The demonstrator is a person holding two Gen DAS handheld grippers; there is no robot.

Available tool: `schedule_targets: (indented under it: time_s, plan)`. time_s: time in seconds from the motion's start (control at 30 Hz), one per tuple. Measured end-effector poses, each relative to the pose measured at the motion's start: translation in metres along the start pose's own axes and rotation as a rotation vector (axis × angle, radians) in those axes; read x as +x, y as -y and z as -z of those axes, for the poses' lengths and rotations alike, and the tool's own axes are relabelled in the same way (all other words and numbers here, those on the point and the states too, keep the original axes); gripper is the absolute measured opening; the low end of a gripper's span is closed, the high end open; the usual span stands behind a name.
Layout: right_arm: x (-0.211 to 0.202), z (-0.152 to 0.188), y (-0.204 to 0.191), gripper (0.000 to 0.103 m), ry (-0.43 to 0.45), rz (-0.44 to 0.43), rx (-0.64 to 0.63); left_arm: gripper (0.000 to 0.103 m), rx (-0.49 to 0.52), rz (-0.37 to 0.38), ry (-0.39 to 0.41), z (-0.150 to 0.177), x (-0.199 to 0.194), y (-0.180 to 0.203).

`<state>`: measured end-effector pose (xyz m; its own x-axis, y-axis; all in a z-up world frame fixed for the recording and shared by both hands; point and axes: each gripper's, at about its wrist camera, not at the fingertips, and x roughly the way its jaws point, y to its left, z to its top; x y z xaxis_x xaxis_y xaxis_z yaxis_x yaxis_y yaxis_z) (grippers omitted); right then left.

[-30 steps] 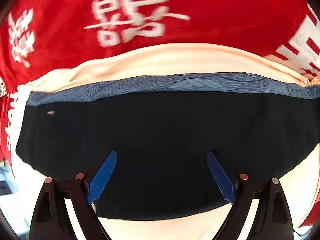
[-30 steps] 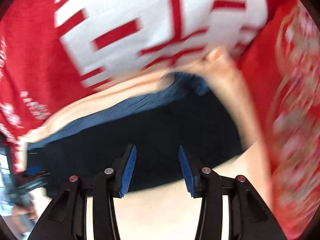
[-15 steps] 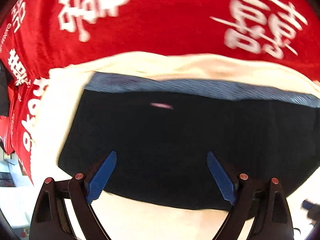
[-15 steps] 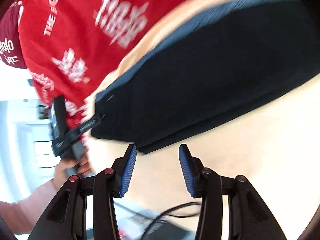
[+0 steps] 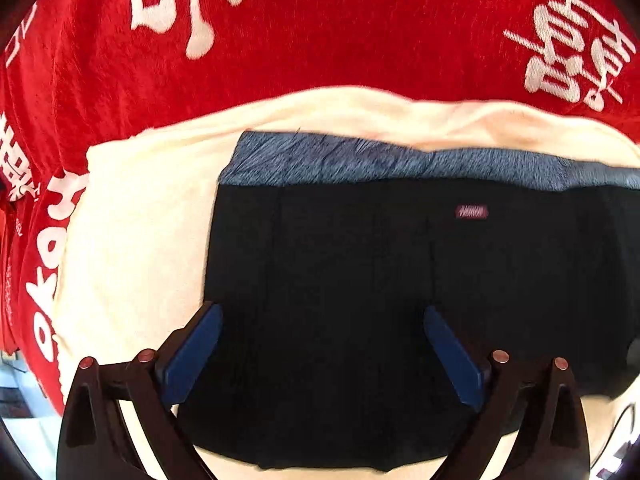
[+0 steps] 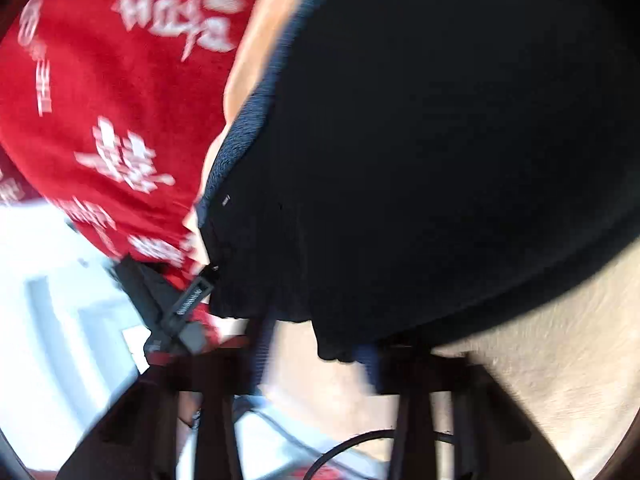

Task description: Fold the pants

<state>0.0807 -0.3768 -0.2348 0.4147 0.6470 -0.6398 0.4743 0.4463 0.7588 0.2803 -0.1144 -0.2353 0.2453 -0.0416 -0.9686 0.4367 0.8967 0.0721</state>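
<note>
The pants (image 5: pixel 360 300), black with a grey-blue waistband (image 5: pixel 380 162) toward 12 o'clock, lie folded flat on a cream cloth (image 5: pixel 132 240) over a red printed blanket (image 5: pixel 320 40). The left gripper (image 5: pixel 320 352) hovers above them, its fingers (image 5: pixel 192 356) opening wide with nothing pinched. To fold well, it should take the pants' left edge through all layers before lifting. The right wrist view, blurred, adds what the left lacks: the right gripper (image 6: pixel 316 364) at the hem corner near 6 o'clock, fingers drawn almost together, though whether cloth is caught between them I cannot tell. It also shows the other gripper's black body at 8 o'clock
</note>
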Motion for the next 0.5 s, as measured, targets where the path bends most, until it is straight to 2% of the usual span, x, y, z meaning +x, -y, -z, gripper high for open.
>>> schedule_targets:
  time_s: [0.07,0.13,0.2,0.3,0.33,0.4,0.43,0.5]
  plan:
    - [-0.009,0.008,-0.015,0.008,0.018,-0.015,-0.049,0.101,0.050,0.005,-0.003,0.005,0.003,-0.006]
    - [-0.007,0.020,-0.017,0.008,0.030,0.055,-0.088,0.101,0.111,0.001,0.003,0.013,0.002,-0.005]
    - [0.011,0.034,0.000,0.008,0.007,0.148,-0.071,0.101,0.124,0.006,0.011,0.019,0.004,-0.005]
    - [0.015,0.042,0.021,0.008,0.037,0.069,0.031,0.102,0.088,0.019,0.017,0.028,-0.001,0.000]
    - [0.013,0.044,0.020,0.014,0.037,0.068,0.035,0.102,0.088,0.020,0.017,0.029,-0.002,0.001]
    - [0.004,0.048,0.014,0.024,-0.006,0.120,0.006,0.102,0.086,0.005,0.005,0.028,-0.004,0.001]
    - [-0.002,0.049,0.011,0.036,-0.018,0.155,-0.015,0.102,0.077,-0.005,-0.009,0.026,-0.006,0.002]
    - [-0.025,0.048,-0.003,0.036,0.011,0.215,-0.098,0.101,0.058,-0.006,-0.028,0.023,-0.016,0.008]
